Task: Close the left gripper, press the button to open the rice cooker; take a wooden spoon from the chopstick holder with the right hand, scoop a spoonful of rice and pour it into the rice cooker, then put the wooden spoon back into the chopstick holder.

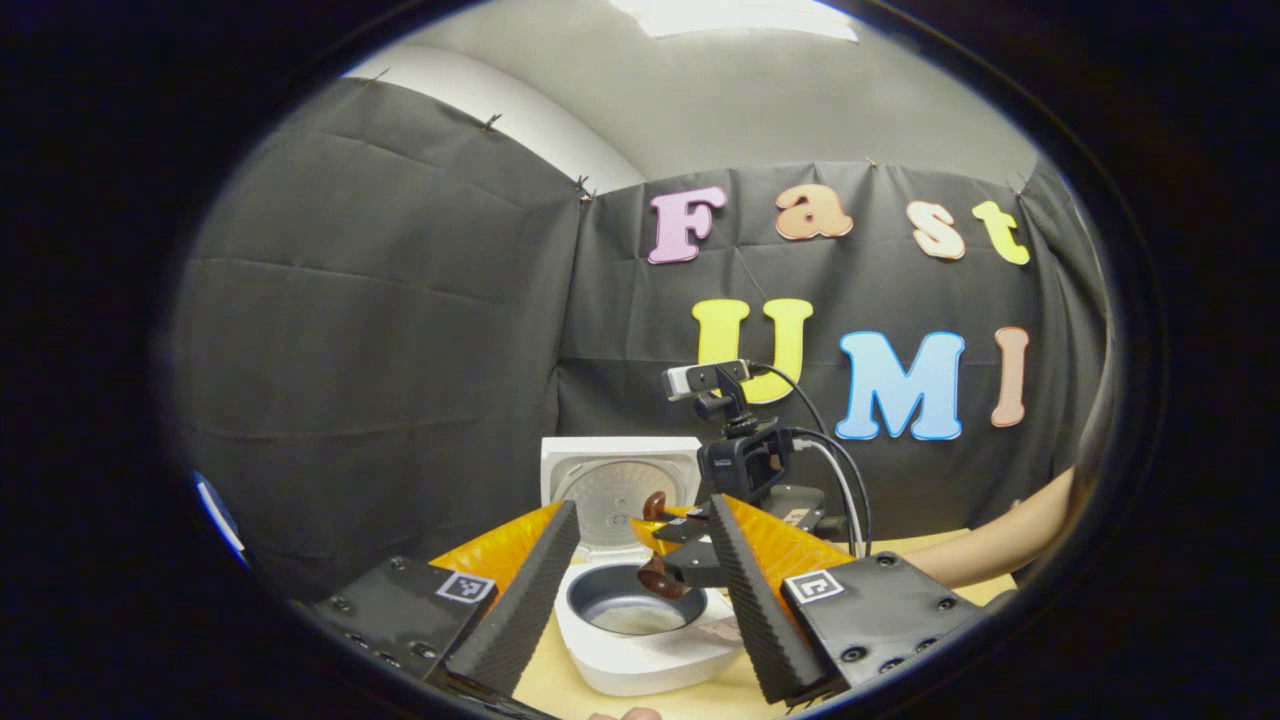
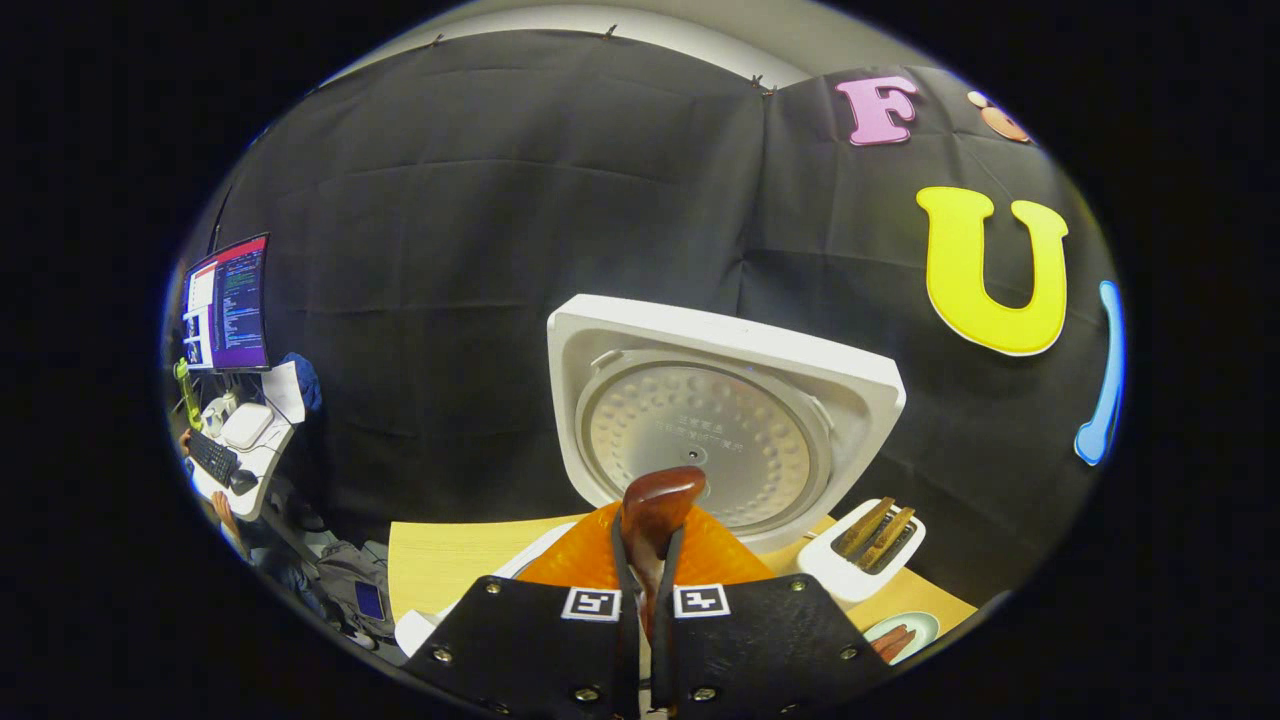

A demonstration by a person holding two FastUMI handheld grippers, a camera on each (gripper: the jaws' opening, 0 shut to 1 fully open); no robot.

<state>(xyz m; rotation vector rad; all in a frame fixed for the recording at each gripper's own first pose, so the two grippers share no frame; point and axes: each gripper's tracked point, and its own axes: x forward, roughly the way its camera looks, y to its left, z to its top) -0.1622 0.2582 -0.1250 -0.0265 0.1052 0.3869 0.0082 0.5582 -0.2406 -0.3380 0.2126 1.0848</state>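
Black ribbed fingers [image 1: 530, 590] on the left gripper [image 1: 640, 600], orange panels behind them, black plates with silver screws and square black-and-white markers, right gripper [image 1: 690, 545] near the left gripper topped by a small camera [image 1: 705, 378] trailing black and white cables.

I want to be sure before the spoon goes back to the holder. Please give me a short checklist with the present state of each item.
1. Rice cooker lid open: ok.
2. Right gripper fingers closed on the wooden spoon handle: ok.
3. Spoon bowl over the inner pot: ok.
4. Spoon already emptied: cannot tell.
5. Left gripper open, held back from the pot: ok.
6. Chopstick holder upright beside the cooker, free slot: cannot tell.
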